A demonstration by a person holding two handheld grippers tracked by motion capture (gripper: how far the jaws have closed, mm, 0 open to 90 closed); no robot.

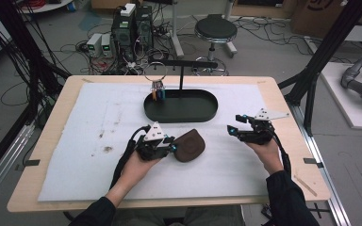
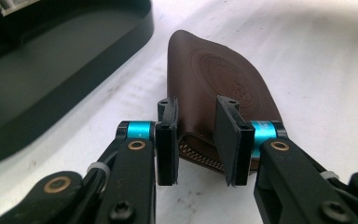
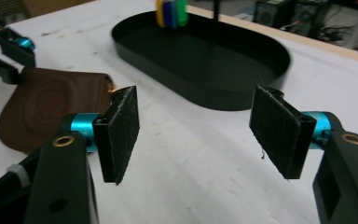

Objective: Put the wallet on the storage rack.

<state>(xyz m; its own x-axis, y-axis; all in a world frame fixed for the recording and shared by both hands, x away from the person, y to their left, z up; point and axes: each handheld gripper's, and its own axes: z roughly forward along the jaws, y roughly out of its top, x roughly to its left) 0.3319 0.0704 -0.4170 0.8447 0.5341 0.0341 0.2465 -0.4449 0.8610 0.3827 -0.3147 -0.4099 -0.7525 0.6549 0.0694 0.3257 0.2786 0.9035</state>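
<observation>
The brown pouch (image 1: 189, 145) is lying on the white mat (image 1: 94, 136), just in front of the black tray (image 1: 181, 112); the left gripper (image 2: 196, 140) is sitting at the pouch's zippered end, its jaws partly apart with that end between them, not visibly clamped; the right gripper (image 3: 196, 135) is hovering over bare mat to the pouch's right, its jaws standing wide apart and holding nothing; coloured tags (image 3: 171, 12) are hanging over the tray's far edge.
</observation>
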